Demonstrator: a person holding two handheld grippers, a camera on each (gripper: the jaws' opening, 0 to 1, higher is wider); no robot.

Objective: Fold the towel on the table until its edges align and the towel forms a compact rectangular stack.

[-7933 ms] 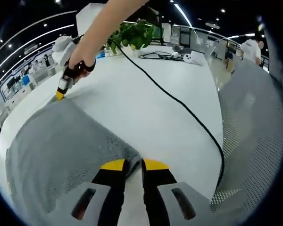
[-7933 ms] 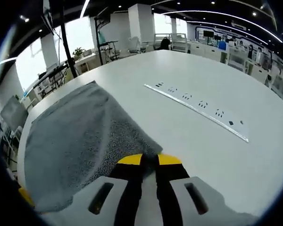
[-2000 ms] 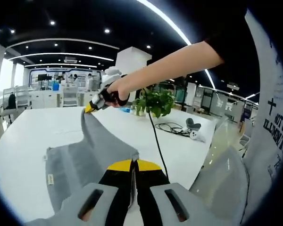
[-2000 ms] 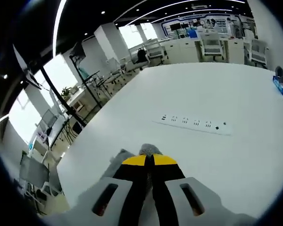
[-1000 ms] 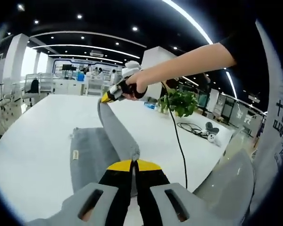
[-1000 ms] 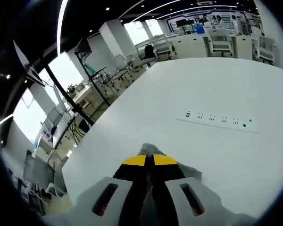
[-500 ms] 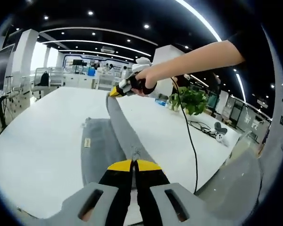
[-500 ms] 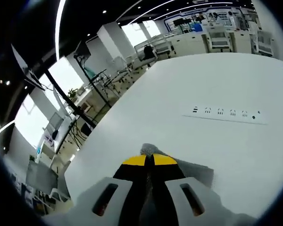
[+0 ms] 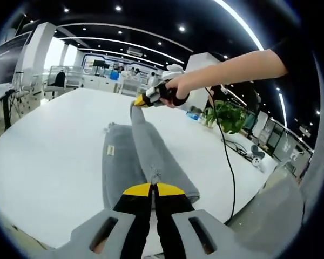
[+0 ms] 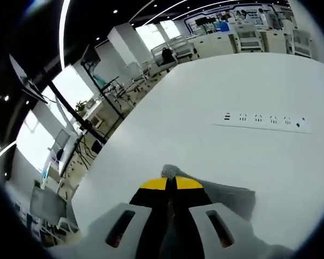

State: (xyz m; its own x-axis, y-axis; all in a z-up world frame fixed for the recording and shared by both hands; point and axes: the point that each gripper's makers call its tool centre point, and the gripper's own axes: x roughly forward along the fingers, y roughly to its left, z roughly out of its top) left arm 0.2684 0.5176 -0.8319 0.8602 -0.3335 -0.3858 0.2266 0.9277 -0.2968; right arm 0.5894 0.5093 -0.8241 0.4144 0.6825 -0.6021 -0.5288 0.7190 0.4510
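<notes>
Left gripper (image 9: 153, 186) has its yellow-tipped jaws pressed together on a pinched corner of the grey towel (image 9: 121, 167), which sits just past the tips. Right gripper (image 9: 142, 100) comes into the left gripper view from the right, held in a person's hand (image 9: 175, 93), jaws likewise clamped on another towel corner and lifted above the white table (image 9: 48, 151). Between the two grippers the towel edge runs as a raised strip; the rest of the towel lies flat on the table below it as a long narrow band, partly doubled over, with a small white label (image 9: 111, 150) showing near its left edge. A black cable (image 9: 230, 167) trails from the hand down across the table to the near edge. A potted green plant (image 9: 227, 117) stands on the table's far right side. In the right gripper view, the right gripper (image 10: 169, 183) jaws are closed tight with a bit of grey towel (image 10: 227, 197) poking out at the tips and spreading to the right beneath them. A white power strip (image 10: 264, 121) lies on the table well apart from the towel.
</notes>
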